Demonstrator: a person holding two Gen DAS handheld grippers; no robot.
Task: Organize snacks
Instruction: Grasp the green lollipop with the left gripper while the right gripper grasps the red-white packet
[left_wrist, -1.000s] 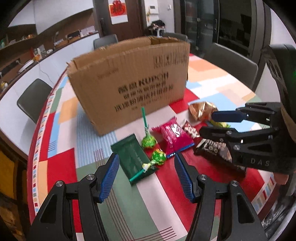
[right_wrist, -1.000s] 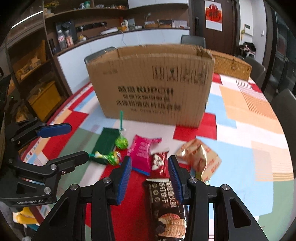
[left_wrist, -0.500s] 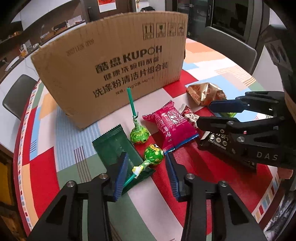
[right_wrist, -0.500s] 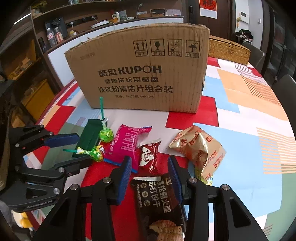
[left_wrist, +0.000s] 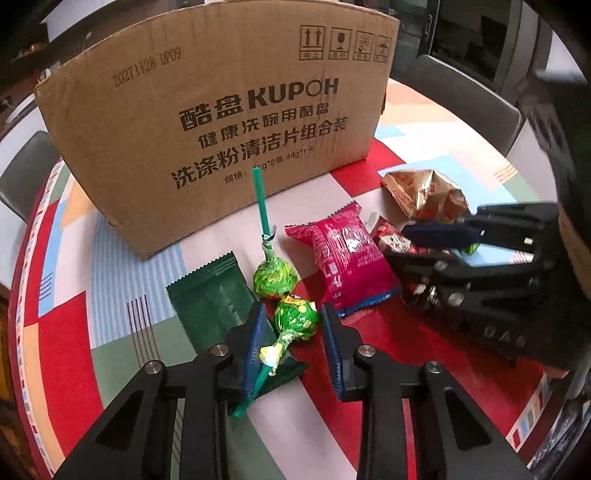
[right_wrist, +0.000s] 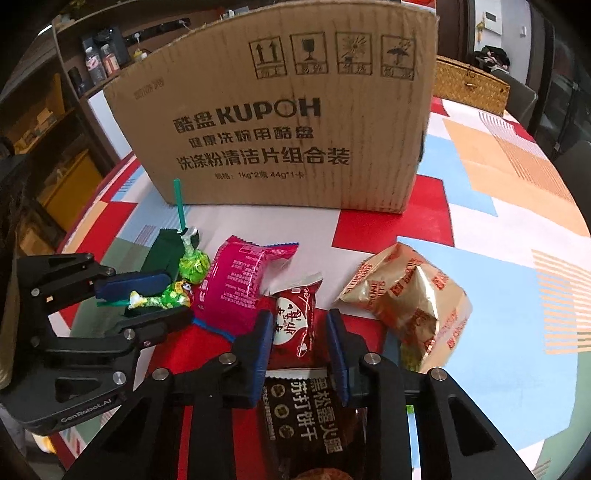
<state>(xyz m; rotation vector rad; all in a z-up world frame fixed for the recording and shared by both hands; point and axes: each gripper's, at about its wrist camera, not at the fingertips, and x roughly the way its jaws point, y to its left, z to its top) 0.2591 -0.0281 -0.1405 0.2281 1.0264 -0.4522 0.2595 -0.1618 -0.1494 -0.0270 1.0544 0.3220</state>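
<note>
Snacks lie on the table in front of a cardboard box (left_wrist: 221, 122). My left gripper (left_wrist: 293, 347) is open, its fingers on either side of a green lollipop (left_wrist: 295, 319) that lies on a dark green packet (left_wrist: 214, 295). A second green lollipop (left_wrist: 273, 275) stands behind it. My right gripper (right_wrist: 301, 354) is open around a small red snack packet (right_wrist: 295, 325), above a black cracker packet (right_wrist: 306, 417). A pink packet (right_wrist: 232, 288) and a gold bag (right_wrist: 413, 295) lie beside them.
The table has a patchwork cloth (right_wrist: 498, 236) of red, blue, green and orange. A woven basket (right_wrist: 469, 86) stands behind the box at the right. Chairs (left_wrist: 465, 92) ring the table. Shelves (right_wrist: 55, 122) line the far left wall.
Both grippers have moved forward and down toward the snacks. The left fingers have narrowed around the near lollipop; the right fingers now flank the small red packet.
</note>
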